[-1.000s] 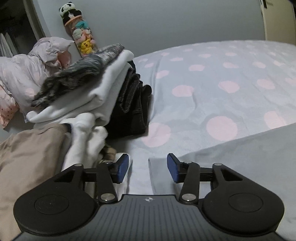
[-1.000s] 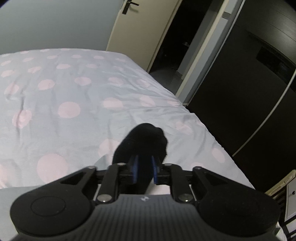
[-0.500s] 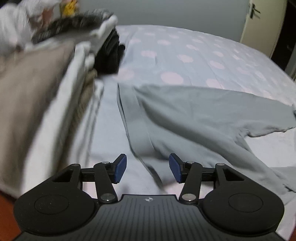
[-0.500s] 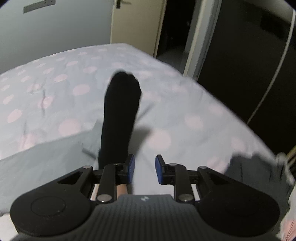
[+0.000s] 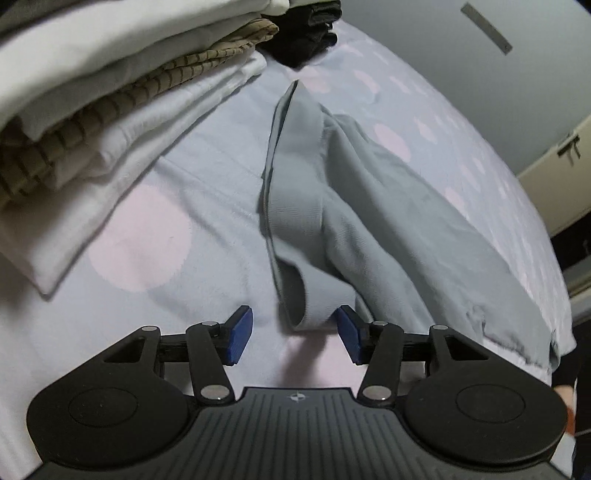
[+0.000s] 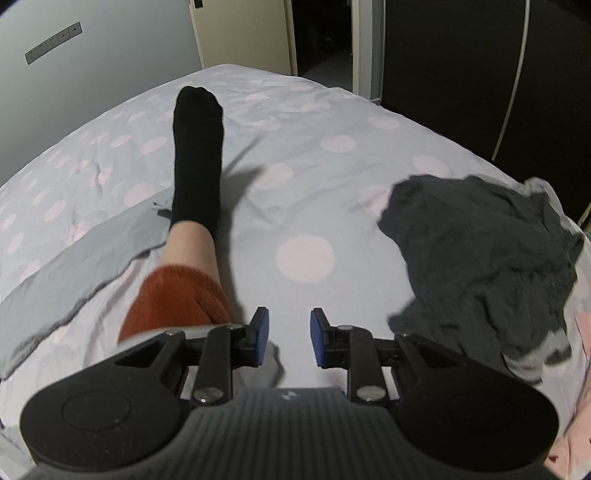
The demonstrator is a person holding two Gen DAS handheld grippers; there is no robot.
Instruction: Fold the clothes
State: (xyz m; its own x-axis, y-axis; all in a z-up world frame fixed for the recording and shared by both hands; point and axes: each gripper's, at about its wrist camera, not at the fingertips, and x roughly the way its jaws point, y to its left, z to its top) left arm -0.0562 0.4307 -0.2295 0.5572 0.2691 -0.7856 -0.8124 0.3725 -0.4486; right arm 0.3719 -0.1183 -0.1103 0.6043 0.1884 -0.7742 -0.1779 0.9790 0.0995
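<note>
Both grippers, left gripper [image 5: 291, 334] and right gripper [image 6: 284, 336], stand released above the dotted bedsheet [image 5: 140, 236]; grey garment [image 5: 369, 221], waistband nearest, extends lengthwise toward the far wall [image 5: 406, 33].

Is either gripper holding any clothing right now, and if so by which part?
Nothing is held. The left gripper is open just short of the grey garment's waistband, pads not pressing it. The right gripper is open over the bedsheet.
</note>
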